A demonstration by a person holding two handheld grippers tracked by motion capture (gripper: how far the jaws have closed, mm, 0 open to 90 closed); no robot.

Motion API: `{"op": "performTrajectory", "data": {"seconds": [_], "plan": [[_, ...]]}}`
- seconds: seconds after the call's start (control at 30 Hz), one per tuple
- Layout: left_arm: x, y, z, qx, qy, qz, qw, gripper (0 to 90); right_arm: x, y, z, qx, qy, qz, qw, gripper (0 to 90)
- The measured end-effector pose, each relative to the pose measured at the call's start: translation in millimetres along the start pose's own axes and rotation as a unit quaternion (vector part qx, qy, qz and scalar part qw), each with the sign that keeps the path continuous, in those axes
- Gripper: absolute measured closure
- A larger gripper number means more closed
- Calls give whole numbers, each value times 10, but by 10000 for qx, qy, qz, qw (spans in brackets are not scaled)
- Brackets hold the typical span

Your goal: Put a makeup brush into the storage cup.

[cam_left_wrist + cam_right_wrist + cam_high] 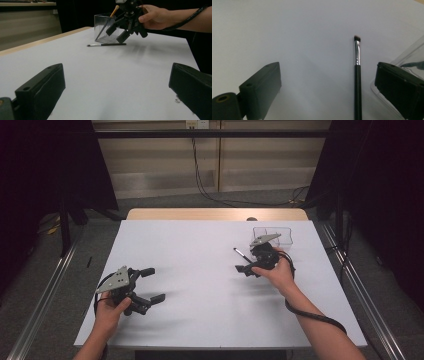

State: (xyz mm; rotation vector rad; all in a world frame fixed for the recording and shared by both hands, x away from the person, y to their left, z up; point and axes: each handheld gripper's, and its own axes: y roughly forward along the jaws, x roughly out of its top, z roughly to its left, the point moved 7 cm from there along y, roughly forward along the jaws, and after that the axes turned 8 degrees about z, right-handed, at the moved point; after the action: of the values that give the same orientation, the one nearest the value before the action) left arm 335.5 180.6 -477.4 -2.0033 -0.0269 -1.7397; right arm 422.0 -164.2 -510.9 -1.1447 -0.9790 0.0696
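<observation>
Brush [357, 77] lies flat beside the clear box [280, 234], bare table [200, 270] leftward; right gripper [246, 268] hovers over it, jaws apart, empty.

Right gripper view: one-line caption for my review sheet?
Open right gripper straddles a thin black-handled makeup brush lying on the white table.

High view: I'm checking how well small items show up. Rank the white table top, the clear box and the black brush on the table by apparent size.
1. White table top
2. Clear box
3. Black brush, thin and partly hidden by the right gripper
</observation>
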Motion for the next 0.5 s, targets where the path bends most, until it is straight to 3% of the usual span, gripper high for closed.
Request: {"op": "performTrajectory", "data": {"seconds": [0.5], "plan": [[-6,1,8,7,-8,3,10000,5,-91,94,-49,-382,297,499,9976,258]]}}
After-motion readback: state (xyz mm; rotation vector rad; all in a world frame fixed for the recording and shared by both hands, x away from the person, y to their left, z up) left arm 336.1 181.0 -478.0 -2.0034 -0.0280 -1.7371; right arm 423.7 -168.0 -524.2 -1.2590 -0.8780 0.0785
